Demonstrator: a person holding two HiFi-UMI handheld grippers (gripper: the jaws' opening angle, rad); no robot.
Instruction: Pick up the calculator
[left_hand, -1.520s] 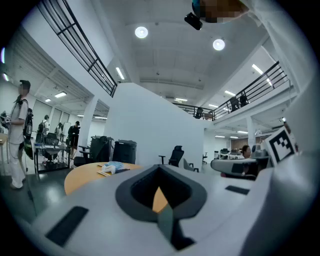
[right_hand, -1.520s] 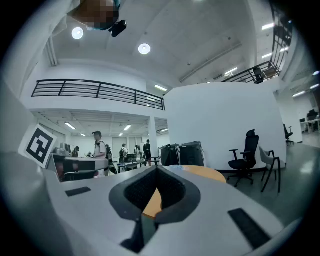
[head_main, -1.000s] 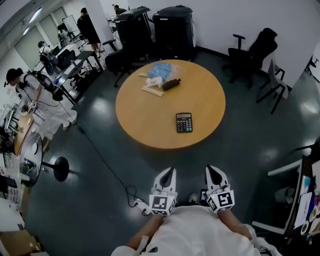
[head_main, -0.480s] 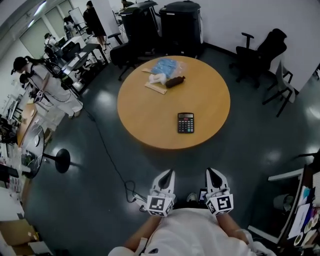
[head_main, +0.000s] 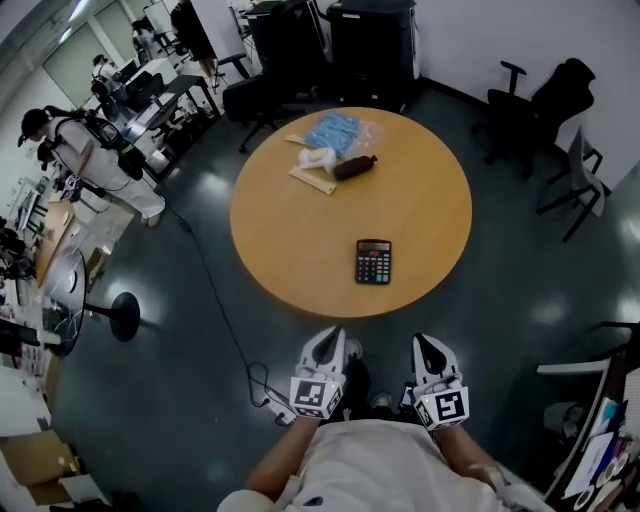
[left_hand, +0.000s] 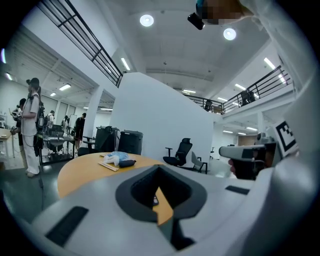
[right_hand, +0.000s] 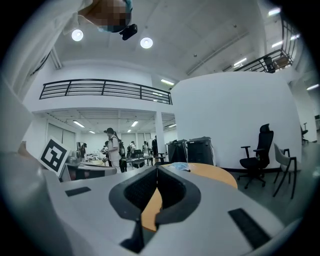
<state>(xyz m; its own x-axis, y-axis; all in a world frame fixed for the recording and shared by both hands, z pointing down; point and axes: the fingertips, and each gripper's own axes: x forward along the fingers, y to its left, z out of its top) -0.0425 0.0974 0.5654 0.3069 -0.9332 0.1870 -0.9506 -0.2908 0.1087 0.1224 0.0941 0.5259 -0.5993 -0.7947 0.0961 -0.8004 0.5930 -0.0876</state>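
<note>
On the near right part of the round table (head_main: 300, 230), the calculator (head_main: 373, 262) lies flat, keys up, with bare wood all round it; the blue bag (head_main: 340, 132) and the dark bottle (head_main: 354, 167) sit well apart from it on the far side. Compared with a second ago the table's near rim has slid lower in my head view and the calculator with it, so I read this as the approach, with the reach itself not yet begun; nothing on the table has shifted.

I hold the left gripper (head_main: 331, 342) and the right gripper (head_main: 428, 345) side by side in front of my body, both over the dark floor and short of the rim, pointing ahead and almost level, marker cubes facing up. In each gripper view the two jaws meet at their tips with nothing between them, so both claws are closed and empty. The right one lines up closer with the calculator; I judge that its jaws must part before it comes down over the case.
</note>
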